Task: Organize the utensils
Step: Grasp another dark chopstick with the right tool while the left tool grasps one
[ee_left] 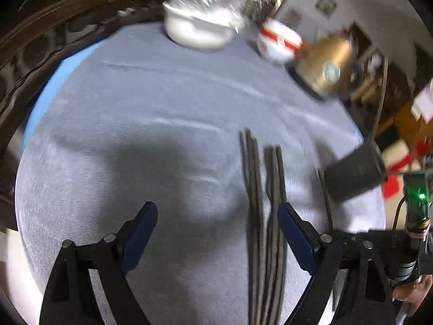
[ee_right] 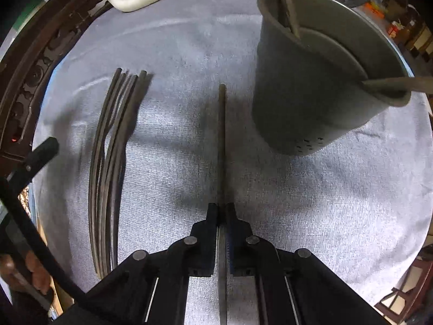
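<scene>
Several dark, slender chopsticks (ee_right: 108,168) lay bundled side by side on the round tabletop (ee_right: 324,203), which was covered by a pale grey woven cloth (ee_left: 135,94) with a strip of blue at its left edge. A dark grey plastic utensil cup (ee_right: 311,86) stood on the cloth to their right with two chopsticks leaning in it. The right claw (ee_right: 222,214) was pressed together, pinching a single dark chopstick (ee_right: 222,140) that pointed forward, between the bundle and the cup. The left claw (ee_left: 216,214) was spread wide, low over the cloth, its right finger just beside the bundle. At the far edge sat a white ceramic dish (ee_left: 194,32) holding crinkled plastic, a white bowl with red markings (ee_left: 278,40) and a brass-coloured kettle (ee_left: 327,65). Dark carved wooden furniture (ee_left: 54,32) curved behind the tabletop.
</scene>
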The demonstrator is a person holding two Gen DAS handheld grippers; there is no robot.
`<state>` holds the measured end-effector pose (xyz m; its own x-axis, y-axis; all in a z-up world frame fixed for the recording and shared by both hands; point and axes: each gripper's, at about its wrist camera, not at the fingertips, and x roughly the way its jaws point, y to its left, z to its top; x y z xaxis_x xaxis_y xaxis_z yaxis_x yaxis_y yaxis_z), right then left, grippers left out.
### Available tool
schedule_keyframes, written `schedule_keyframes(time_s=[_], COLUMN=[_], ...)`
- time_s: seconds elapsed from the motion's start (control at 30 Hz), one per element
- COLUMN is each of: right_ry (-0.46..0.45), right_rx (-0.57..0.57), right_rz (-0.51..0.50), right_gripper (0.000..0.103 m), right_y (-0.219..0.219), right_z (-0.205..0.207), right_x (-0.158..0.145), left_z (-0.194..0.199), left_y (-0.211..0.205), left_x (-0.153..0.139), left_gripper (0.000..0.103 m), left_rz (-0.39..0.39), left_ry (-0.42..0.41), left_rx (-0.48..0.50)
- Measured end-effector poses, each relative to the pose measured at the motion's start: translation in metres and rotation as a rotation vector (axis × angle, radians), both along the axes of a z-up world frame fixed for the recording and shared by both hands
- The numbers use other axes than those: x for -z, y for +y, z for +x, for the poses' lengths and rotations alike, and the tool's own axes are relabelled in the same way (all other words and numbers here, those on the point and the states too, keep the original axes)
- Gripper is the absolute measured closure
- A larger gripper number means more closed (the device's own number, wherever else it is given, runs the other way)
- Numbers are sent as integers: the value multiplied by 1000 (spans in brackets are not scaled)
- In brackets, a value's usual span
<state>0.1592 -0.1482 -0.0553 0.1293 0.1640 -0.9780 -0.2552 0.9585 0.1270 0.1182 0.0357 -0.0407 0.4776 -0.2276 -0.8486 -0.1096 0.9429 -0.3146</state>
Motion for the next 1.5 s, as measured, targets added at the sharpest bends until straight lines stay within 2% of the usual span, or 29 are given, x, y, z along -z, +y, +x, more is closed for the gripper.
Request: schedule_keyframes(time_s=[0.03,0.17,0.23,0.3,0.47,0.5,0.57,0.63,0.73,0.8,0.87,1.03,1.17,1.27,1.37,1.4,1.43,1.5], right_ry=[-1,-5,-3,-4,-6,-6,-5,-4,4,6,6,6,7,6,7,7,8,15], right_rx=[-5,-12,-9,-9,-16,-17,-18,-23,-29,-34,-38,-39,-38,-37,-35,-36,-37,-38], right_rz=[4,43,73,91,123,127,134,132,131,129,125,124,115,110,107,106,105,103], right_gripper=[95,95,95,95,95,95,95,95,95,95,95,95,95,95,95,95,95,95], right_y=[-4,-21,-32,-44,-54,-56,-58,-60,-62,-55,-55,-58,-50,-43,-40,-40,-40,-39], right_z=[-2,-6,-4,-8,-7,-7,-5,-4,-3,3,4,5,3,4,5,4,4,6], right_x=[-1,-6,-7,-7,-11,-11,-13,-9,-10,-4,-3,-2,-3,4,5,5,5,5], left_z=[6,23,29,34,46,48,53,56,58,57,57,54,48,51,58,59,60,64], left_y=[-7,-25,-27,-31,-32,-33,-38,-42,-39,-30,-19,-6,10,17,9,9,8,6], left_x=[1,12,18,16,16,15,14,14,14,13,13,4,2,12,17,19,20,20], left_gripper=[25,39,40,40,40,41,54,70,71,77,77,77,77,75,83,92,96,96], left_rz=[26,81,90,106,92,91,77,122,104,82,39,-19,-11,2,15,7,16,29], left_ry=[33,170,224,241,310,319,331,355,369,387,399,369,374,398,402,416,423,433], left_rx=[30,74,66,71,66,62,76,76,78,65,65,58,49,43,46,51,51,67])
